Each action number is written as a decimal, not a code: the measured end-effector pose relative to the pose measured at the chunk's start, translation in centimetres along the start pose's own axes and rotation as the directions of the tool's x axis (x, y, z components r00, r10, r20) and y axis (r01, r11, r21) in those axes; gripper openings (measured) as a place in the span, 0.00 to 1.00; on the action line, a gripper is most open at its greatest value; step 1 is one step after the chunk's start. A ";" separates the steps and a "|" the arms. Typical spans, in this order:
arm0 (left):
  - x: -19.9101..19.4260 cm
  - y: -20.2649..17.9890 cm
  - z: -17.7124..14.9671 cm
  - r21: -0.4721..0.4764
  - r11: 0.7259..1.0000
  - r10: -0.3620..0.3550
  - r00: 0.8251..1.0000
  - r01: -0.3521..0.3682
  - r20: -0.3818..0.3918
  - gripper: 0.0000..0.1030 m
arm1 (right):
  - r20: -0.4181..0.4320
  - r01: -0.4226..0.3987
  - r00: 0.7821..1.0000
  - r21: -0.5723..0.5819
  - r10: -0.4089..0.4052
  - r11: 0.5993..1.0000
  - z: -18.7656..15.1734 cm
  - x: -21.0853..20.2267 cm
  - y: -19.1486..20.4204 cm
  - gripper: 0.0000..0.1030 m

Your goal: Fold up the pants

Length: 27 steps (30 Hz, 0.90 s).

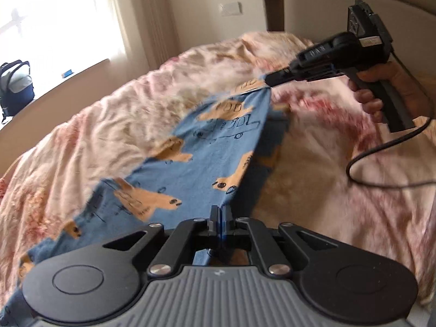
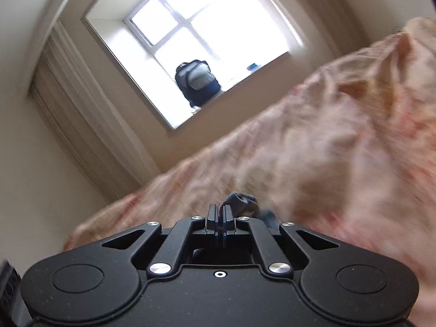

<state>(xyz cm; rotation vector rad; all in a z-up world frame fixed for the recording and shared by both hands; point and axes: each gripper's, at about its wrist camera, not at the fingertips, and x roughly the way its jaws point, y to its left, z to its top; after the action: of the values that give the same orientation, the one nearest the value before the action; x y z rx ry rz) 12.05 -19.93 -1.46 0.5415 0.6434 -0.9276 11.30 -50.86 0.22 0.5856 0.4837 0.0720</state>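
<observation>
Blue pants [image 1: 190,158] printed with tan bears lie stretched across a pink floral bedspread [image 1: 95,125]. My left gripper [image 1: 220,212] is shut on the near edge of the pants. At the far end, my right gripper [image 1: 269,80], held by a hand [image 1: 381,92], is shut on the other edge and lifts it off the bed. In the right wrist view my right gripper [image 2: 220,212] pinches a bunch of the blue cloth [image 2: 241,201], blurred, above the bedspread [image 2: 327,150].
A dark backpack [image 1: 15,87] stands on the window sill [image 2: 199,81]. A black cable [image 1: 381,152] trails from the right gripper over the bed. A padded headboard [image 1: 381,8] and a dark post [image 1: 272,0] stand behind the bed.
</observation>
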 end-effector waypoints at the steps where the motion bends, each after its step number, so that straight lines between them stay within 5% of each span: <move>1: 0.4 -0.2 -0.2 0.000 1.000 -0.003 1.000 0.003 -0.009 0.00 | -0.019 0.025 1.000 -0.008 -0.025 1.000 -1.0 -0.1 -0.4 0.01; 5: 1.4 -0.3 -0.9 -0.005 1.000 -0.004 0.999 0.004 -0.031 0.01 | -0.049 0.096 0.994 0.020 -0.095 0.995 -3.6 0.0 -1.8 0.00; 19: 1.4 -0.1 -1.7 0.000 1.000 -0.018 0.999 0.018 -0.034 0.01 | -0.032 0.099 0.994 -0.028 -0.100 0.995 -4.2 -1.2 -0.9 0.00; 22: 1.5 0.6 -1.8 -0.053 0.997 -0.059 0.998 0.057 -0.036 0.20 | -0.102 0.125 0.987 -0.024 -0.127 0.992 -4.6 -0.2 -1.6 0.02; 24: 1.1 1.3 -1.9 -0.110 0.989 -0.102 0.994 0.098 -0.026 0.53 | -0.098 0.144 0.984 -0.042 -0.148 0.989 -4.5 -0.6 -1.6 0.07; 26: 0.4 1.9 -2.0 -0.153 0.983 -0.105 0.994 0.103 -0.006 0.63 | -0.075 0.169 0.981 -0.127 -0.180 0.977 -3.8 -1.1 -0.7 0.27; 27: 0.0 2.4 -2.0 -0.177 0.979 -0.098 0.995 0.098 0.009 0.66 | -0.064 0.178 0.979 -0.167 -0.191 0.970 -3.4 -1.2 -0.3 0.47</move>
<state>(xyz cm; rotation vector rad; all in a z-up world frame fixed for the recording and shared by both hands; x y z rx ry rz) 13.53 -17.41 -2.49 0.3529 0.7505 -0.9518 8.64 -49.61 -1.91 0.3786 0.6026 -0.0430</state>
